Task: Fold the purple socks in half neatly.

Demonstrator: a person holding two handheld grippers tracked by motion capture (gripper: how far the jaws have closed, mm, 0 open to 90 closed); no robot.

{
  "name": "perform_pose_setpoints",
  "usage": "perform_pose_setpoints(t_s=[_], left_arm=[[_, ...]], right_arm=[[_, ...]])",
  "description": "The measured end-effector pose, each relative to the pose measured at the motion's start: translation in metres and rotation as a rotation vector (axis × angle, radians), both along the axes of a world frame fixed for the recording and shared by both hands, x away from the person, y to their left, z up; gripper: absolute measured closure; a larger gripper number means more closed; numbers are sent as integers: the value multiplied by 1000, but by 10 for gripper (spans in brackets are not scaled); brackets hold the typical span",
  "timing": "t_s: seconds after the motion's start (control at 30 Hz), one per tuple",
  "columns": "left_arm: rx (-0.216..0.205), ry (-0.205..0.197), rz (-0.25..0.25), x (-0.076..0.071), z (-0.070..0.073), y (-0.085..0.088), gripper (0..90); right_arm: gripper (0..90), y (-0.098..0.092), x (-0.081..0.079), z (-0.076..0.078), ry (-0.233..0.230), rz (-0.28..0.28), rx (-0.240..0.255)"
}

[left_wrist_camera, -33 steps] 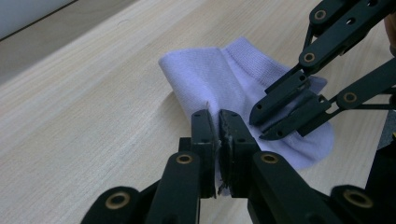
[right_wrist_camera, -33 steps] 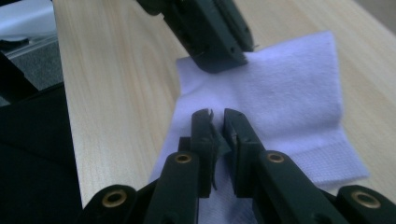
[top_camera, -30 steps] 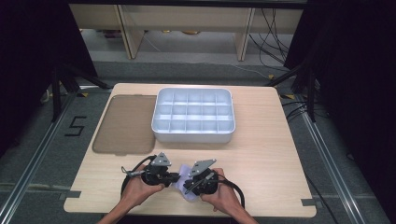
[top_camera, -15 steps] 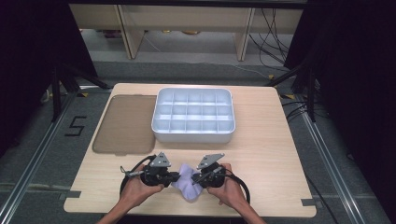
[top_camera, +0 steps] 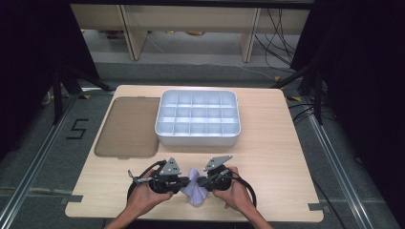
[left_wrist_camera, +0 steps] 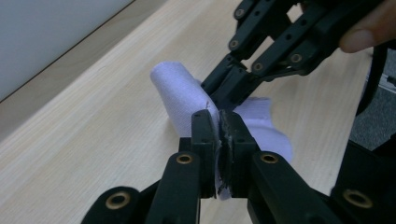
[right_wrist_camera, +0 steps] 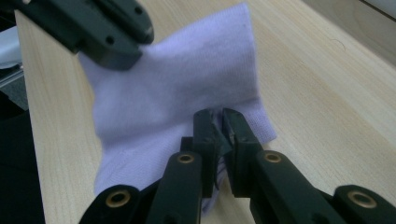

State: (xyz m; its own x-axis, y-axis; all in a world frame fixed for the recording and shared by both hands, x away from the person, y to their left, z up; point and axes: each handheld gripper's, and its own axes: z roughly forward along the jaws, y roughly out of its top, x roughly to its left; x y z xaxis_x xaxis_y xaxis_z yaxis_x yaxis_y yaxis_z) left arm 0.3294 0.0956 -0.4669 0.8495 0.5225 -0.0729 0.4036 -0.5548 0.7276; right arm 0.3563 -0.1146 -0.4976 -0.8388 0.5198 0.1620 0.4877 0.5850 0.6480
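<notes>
**Cloth held in both tongs at the near bench edge**

Your lilac cloth sits at the near edge of the bench, about midway along it, between your two hands. In the left gripper view its lower part lies on the wood while one end arches up in a rounded fold. It is a fine-knit fabric, creased where it is gripped.

Your left tongs are closed on a fold of the cloth, which shows pinched between the two black jaws. Your right tongs are likewise clamped on an edge of it; in the right gripper view the fabric stretches from those jaws across to the left tongs. The two tong tips point toward each other, near but apart.

Farther out, a white compartment tray stands at the middle of the bench, its grid of cells showing nothing in them from above. Just to its left lies a flat smoky-brown lid, touching or almost touching the tray's wall; I cannot tell which.

The bench top is pale wood-grain laminate with rounded corners. It stands on grey flooring between metal rails; a "5" is taped to the floor at the left. Black drapes flank both sides, cables trail at the right, and light-coloured furniture stands behind.
</notes>
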Motion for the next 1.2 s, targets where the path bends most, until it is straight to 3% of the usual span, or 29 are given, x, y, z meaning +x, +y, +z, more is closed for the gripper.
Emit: perform_pose_setpoints(t_s=[0.33,0.37,0.4,0.63,0.8,0.87,0.9,0.93,1.0,1.13,1.2], left_arm=[[1,-1,-11,-1,0,-10,845],[16,-7,-22,-2,1,-12,845],[29,-17,-32,-2,1,-13,845],[45,-38,-64,-4,0,-26,845],[69,-23,-94,-5,-5,-40,845],[66,-18,-95,-4,-6,-42,845],[64,-14,-96,-3,-8,-45,845],[64,-14,-96,-3,-8,-45,845],[127,-19,-152,1,-8,-46,844],[110,9,-136,2,-14,-54,840],[122,7,-159,5,-17,-57,838]], right_arm=[[839,-16,6,4,-4,-29,30],[840,-16,6,-1,31,-40,29],[840,-17,9,-2,14,-33,30],[840,-19,10,-3,40,-35,44],[829,-24,14,-2,52,-35,50],[829,-26,15,-1,55,-39,59],[830,-37,19,4,69,-71,96],[831,-43,22,6,44,-88,110],[832,-52,25,11,39,-103,137],[832,-61,21,24,7,-123,161],[832,-59,17,29,-5,-114,167]])
